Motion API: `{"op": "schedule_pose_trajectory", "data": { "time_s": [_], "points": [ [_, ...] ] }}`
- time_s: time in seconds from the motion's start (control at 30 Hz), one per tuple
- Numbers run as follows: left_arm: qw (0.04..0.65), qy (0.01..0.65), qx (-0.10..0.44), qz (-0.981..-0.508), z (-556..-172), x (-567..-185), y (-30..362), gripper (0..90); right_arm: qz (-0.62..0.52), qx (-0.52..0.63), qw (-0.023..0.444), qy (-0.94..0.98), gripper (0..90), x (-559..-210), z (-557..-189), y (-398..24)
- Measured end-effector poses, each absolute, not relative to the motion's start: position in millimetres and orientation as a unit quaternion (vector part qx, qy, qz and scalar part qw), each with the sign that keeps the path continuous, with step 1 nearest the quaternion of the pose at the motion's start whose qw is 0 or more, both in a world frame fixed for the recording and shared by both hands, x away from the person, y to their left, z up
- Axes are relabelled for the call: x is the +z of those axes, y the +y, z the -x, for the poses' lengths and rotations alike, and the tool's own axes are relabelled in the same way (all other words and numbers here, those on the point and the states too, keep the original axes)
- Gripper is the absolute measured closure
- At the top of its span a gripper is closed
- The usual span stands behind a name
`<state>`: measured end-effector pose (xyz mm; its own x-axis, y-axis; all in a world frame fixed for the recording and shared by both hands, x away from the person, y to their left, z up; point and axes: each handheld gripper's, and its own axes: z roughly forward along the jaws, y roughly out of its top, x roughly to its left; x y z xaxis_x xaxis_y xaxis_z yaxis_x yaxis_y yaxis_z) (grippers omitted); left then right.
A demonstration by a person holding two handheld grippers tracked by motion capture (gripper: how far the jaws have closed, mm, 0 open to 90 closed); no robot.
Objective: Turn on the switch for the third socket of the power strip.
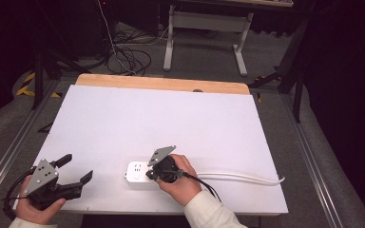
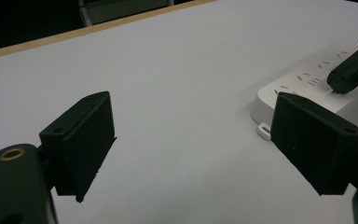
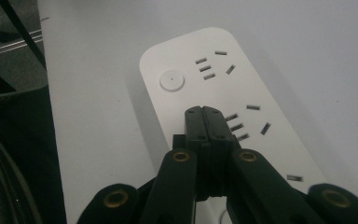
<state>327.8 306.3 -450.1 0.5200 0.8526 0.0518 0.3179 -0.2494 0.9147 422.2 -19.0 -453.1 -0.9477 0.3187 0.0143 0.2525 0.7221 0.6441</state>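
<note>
Power strip [image 1: 139, 174] is lying flat on the white tabletop [image 1: 147, 123], near the front edge, roughly midway between the left and right edges. Its white cable [image 1: 247, 177] is running off toward the right edge.

Right gripper [image 1: 148, 175] is sitting over the strip, held by the person's right hand [image 1: 180, 178]. In the right gripper view its jaws are pressed together with nothing between them, tips [image 3: 203, 111] hovering over or touching the strip's top face [image 3: 223, 88]; contact cannot be told. The tips are lying just beside a group of socket slots [image 3: 247, 121], with the round button [image 3: 172, 80] farther along toward the strip's rounded end. A black cable [image 1: 204, 183] is trailing from the gripper toward the front edge.

Left gripper [image 1: 76, 171] is resting at the front left corner, held by the left hand [image 1: 33, 209]. Its jaws are spread wide and holding nothing. In the left gripper view the bare tabletop [image 2: 177, 84] is showing between the two jaws, and the strip's end [image 2: 307, 84] is lying beyond the right-hand jaw, with the other gripper's tip [image 2: 349, 74] on top of it.
</note>
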Motion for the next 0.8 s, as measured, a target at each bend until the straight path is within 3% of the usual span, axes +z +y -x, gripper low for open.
{"op": "schedule_pose_trajectory", "data": {
  "time_s": [0.4,0.8],
  "points": [
    [0.466,0.398,0.288,-0.736,-327.9,-450.1,307.0,14.3,-0.147,0.334,0.098,0.926,90.0,-454.9,-414.7,-13.5],
    [0.465,0.396,0.289,-0.737,-327.6,-449.6,306.0,14.3,-0.145,0.335,0.096,0.926,90.0,-455.7,-412.0,-16.8]
  ]
}}
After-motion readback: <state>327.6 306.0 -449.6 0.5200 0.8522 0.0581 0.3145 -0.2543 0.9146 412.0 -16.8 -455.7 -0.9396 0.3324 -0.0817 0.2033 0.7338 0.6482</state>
